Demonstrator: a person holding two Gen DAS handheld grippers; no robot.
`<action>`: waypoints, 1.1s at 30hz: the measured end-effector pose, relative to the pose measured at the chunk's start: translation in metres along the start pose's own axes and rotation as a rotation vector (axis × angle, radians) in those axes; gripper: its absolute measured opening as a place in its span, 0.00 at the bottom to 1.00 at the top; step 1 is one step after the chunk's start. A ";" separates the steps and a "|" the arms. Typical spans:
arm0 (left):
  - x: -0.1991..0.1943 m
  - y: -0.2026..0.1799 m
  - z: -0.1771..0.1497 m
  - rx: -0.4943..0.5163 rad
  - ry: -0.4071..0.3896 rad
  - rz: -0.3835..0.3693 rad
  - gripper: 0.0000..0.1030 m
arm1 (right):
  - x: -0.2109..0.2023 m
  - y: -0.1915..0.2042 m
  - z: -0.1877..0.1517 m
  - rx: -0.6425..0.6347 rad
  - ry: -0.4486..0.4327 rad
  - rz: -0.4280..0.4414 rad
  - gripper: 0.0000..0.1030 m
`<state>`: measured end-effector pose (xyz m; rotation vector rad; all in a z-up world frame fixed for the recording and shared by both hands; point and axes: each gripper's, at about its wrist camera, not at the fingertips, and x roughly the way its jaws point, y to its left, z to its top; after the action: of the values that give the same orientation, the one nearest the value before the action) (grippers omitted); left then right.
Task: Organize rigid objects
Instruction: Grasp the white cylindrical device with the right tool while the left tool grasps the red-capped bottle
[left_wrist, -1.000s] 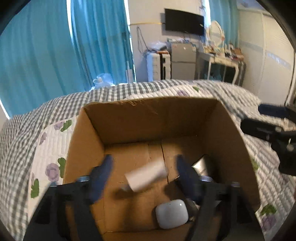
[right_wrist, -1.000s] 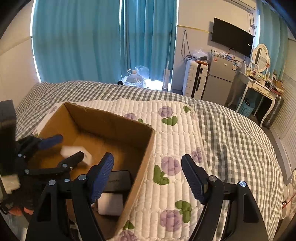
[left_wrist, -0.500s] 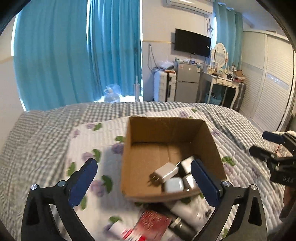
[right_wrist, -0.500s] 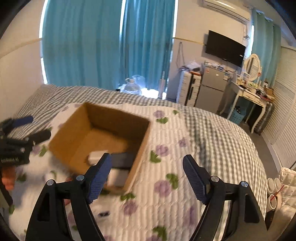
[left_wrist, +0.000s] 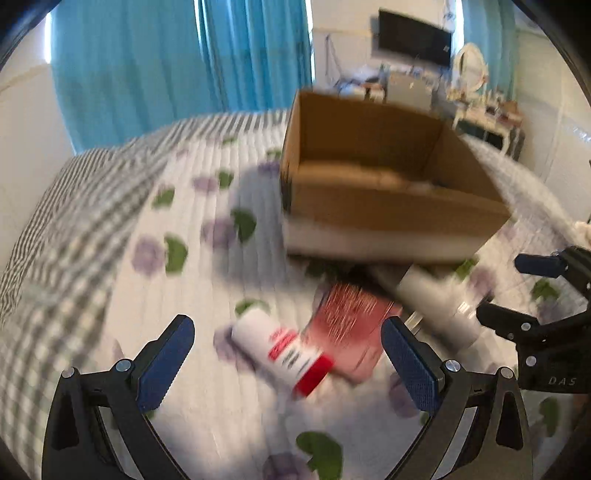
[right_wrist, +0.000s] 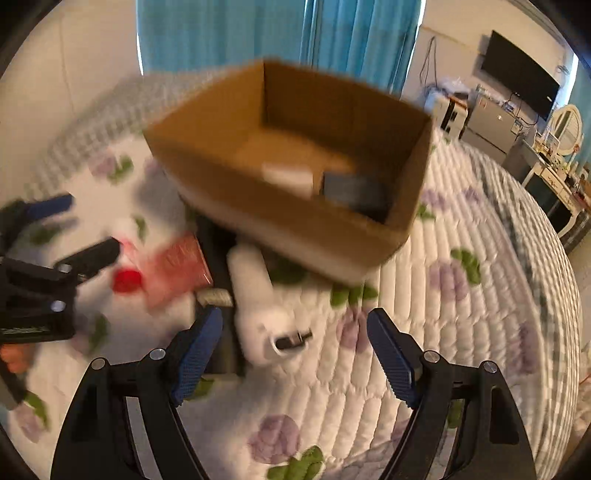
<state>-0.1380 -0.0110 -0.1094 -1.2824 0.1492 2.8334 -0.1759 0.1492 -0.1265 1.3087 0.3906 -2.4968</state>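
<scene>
Left wrist view: the left gripper (left_wrist: 284, 354) gapes wide and empty above a white red-capped bottle (left_wrist: 282, 354) lying on the bed (left_wrist: 110, 229) beside a red packet (left_wrist: 351, 325) (both blurred). The right gripper (right_wrist: 295, 354), equally spread and empty, hovers by a white tube (right_wrist: 255, 295) before the cardboard box (right_wrist: 295, 225).

Open quilt (left_wrist: 110, 295) is seen left of box (left_wrist: 388, 218); box front is crowded by bottle (left_wrist: 284, 350), red packet (left_wrist: 351, 325), white tube (right_wrist: 255, 291).
</scene>
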 end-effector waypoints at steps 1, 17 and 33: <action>0.003 0.001 -0.002 -0.007 0.016 -0.006 1.00 | 0.007 -0.001 -0.002 0.005 0.020 0.007 0.78; 0.018 0.023 -0.004 -0.102 0.051 0.070 0.98 | 0.049 -0.006 -0.008 0.098 0.089 0.004 0.54; 0.036 0.014 -0.014 -0.082 0.131 -0.047 0.46 | 0.035 -0.011 -0.019 0.081 0.065 -0.029 0.54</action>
<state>-0.1525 -0.0272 -0.1443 -1.4681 0.0058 2.7433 -0.1845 0.1616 -0.1649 1.4281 0.3282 -2.5229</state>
